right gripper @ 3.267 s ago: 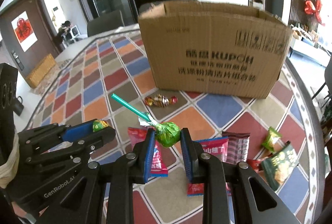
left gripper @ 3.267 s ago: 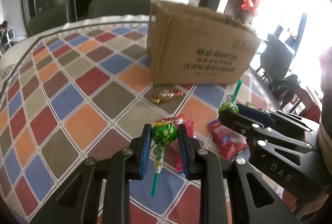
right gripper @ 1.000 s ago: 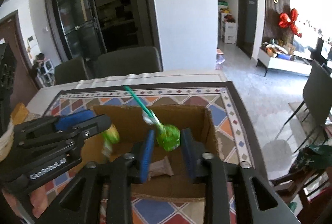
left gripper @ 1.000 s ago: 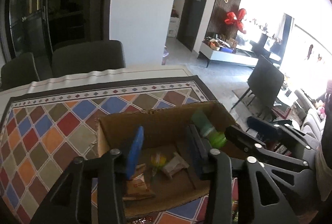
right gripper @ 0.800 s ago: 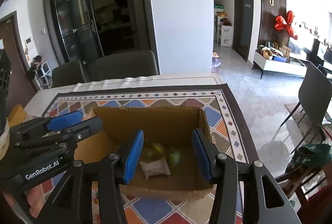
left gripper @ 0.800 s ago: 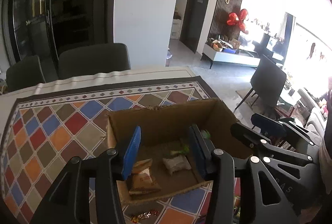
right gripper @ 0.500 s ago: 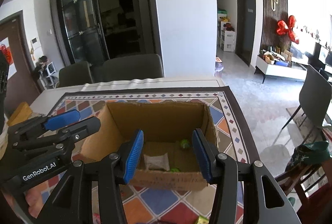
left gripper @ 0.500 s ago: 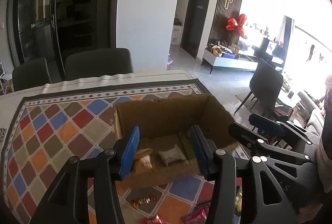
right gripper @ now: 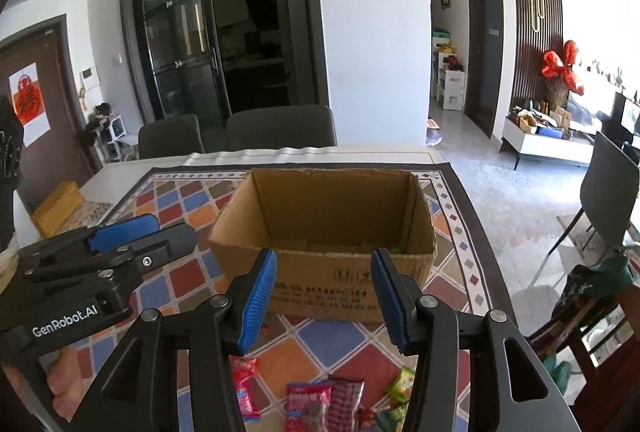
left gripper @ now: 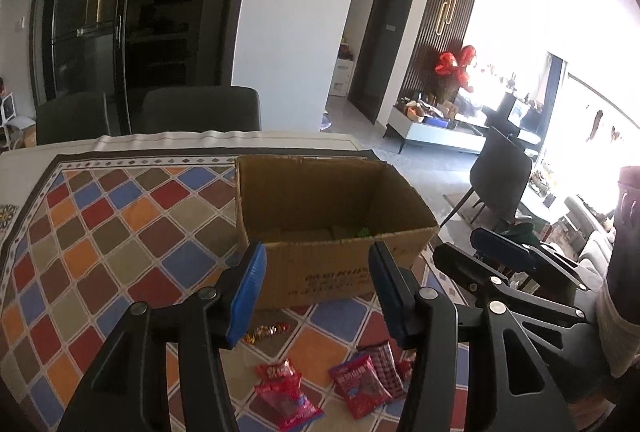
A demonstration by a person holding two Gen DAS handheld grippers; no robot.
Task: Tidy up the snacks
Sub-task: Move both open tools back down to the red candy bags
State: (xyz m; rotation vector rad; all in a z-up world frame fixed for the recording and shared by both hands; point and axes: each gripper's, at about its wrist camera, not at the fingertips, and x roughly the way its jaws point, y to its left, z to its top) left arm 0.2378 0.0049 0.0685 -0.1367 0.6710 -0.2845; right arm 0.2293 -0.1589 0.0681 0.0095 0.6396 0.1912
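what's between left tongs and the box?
Left wrist view: one gold-and-red wrapped candy on the tablecloth, between the open left tongs and cardboard box.

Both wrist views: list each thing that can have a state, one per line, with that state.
left gripper: open, holding nothing
right gripper: open, holding nothing
cardboard box: upright on the tablecloth, top open
red snack packets: lying flat on the tablecloth, outside the box
gold-wrapped candy: lying in front of the box, outside it

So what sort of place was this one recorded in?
Most likely a home's open dining and living area: a table with a patterned cloth and dark dining chairs, glass sliding doors, and a low media console beyond.
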